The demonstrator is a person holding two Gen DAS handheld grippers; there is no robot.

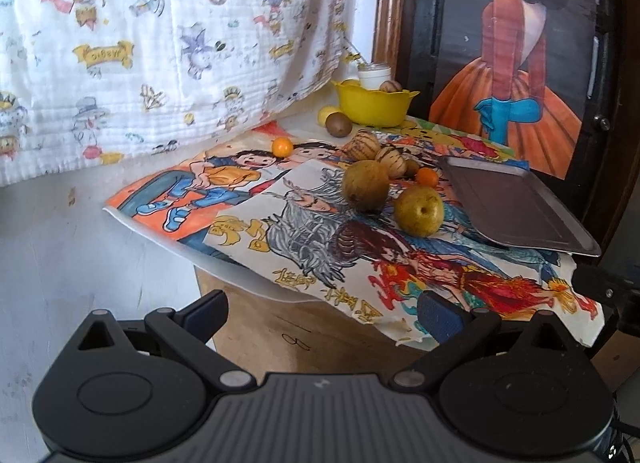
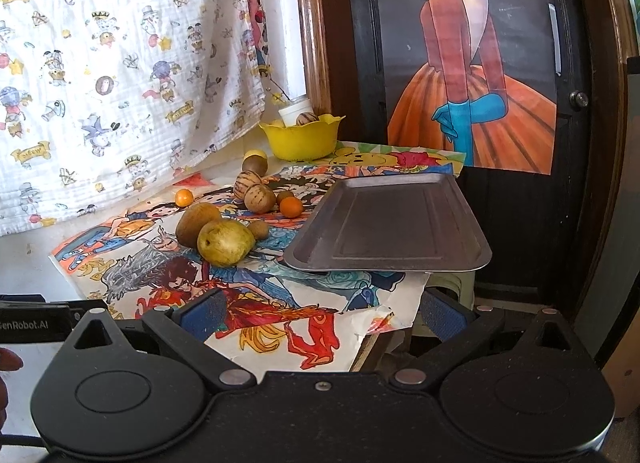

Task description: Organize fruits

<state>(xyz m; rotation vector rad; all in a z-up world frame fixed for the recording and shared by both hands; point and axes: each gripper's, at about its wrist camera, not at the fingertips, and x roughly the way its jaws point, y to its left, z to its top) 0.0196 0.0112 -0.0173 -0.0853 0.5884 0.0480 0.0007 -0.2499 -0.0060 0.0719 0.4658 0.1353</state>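
I had both tools held back from the low table's near edge. My left gripper (image 1: 322, 313) stood wide open with nothing between its blue pads, and my right gripper (image 2: 320, 313) was spread just as wide and equally empty.

The fruit lay loose on the coloured drawings (image 1: 304, 231) that covered the tabletop. Nearest me sat a yellow-green pear (image 2: 226, 242), touching a large brown fruit (image 2: 197, 223) just behind it on its left. Beyond those were two striped melons (image 2: 256, 192) close together, with a small orange (image 2: 291, 207) just to their right and another small orange fruit (image 2: 184, 195) well apart on the left. A kiwi (image 1: 338, 124) rested near the yellow bowl (image 2: 302, 143) at the back; one striped fruit showed above the bowl's rim, and a white cup (image 1: 374, 76) stood by it, though I could not tell whether inside or behind.

The metal tray (image 2: 400, 223) lay empty on the right side of the table, its near corner overhanging the edge.
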